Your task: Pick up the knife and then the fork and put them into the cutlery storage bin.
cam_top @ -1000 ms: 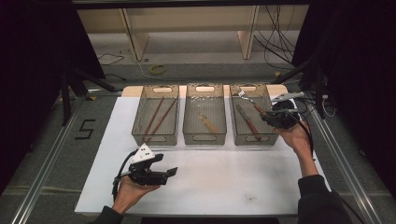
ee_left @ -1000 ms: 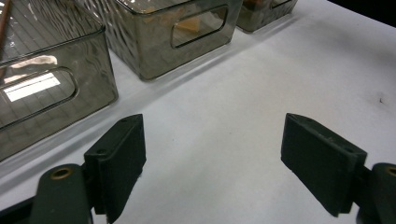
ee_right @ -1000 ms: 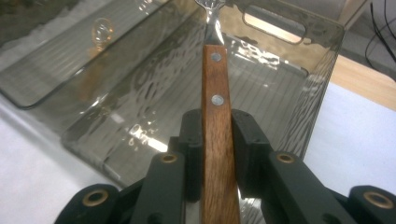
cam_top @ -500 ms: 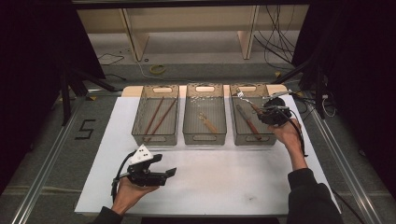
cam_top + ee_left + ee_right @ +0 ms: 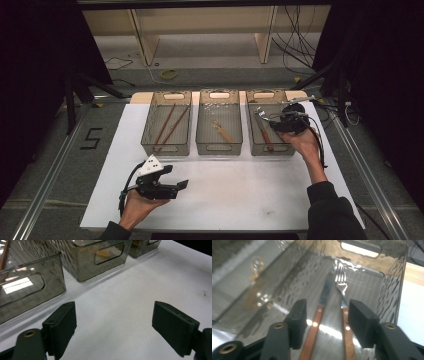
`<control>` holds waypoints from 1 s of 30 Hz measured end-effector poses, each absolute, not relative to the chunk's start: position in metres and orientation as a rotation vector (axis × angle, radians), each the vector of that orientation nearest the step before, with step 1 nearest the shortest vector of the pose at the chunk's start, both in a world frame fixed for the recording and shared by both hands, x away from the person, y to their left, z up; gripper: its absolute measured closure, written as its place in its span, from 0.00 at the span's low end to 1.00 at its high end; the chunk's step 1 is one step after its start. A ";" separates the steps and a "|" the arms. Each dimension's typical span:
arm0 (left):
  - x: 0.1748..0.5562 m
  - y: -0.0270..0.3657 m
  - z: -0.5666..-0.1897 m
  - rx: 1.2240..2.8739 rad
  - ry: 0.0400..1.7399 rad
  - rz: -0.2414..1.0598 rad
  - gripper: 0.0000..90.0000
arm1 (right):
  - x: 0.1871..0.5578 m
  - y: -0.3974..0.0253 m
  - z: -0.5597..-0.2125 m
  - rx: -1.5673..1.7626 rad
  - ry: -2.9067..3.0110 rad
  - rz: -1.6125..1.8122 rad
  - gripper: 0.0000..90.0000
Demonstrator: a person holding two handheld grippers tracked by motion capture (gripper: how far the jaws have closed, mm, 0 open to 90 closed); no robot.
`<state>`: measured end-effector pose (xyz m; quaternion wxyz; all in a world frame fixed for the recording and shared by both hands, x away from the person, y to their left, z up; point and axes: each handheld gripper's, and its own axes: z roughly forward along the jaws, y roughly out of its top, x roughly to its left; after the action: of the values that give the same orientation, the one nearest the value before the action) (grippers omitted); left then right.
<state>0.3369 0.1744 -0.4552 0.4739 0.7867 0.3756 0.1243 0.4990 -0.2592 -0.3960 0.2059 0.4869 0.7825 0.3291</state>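
**Right gripper poised over cutlery in the right-hand bin**

Right gripper [image 5: 280, 121] hung over the right smoky translucent plastic bin [image 5: 270, 148], fingers [image 5: 298, 320] parted moderately and holding nothing. In the right gripper view, 2 pieces lay side by side on the bin's ribbed floor, both between the fingers: a steel-bladed knife with a riveted wooden handle [image 5: 318, 320] and a steel fork with a matching wooden handle [image 5: 344, 317].

Judgement: the step was a pick from this bin. With both handles in the gap, a straight close could catch both; better to shift over 1 handle first, then close across the wood, which should grip better than polished steel.

Left gripper [image 5: 172, 187] rested low over the white worktop [image 5: 250, 195], fingers [image 5: 62, 326] wide apart, empty. The bins' walls were glossy and rippled.
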 end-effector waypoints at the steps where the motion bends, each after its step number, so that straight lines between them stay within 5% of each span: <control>1: 0.337 0.175 -0.455 1.922 0.917 0.305 0.21 | 0.497 -0.260 -0.395 1.362 2.181 0.945 0.49; 30: 0.338 0.180 -0.455 1.868 0.897 0.255 0.21 | 0.385 -0.230 -0.389 1.148 2.220 1.382 0.26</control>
<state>0.3378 0.1804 -0.4551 0.5029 0.7733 0.3714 0.1056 0.3853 -0.2296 -0.3887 0.1427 0.3978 0.7694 0.4789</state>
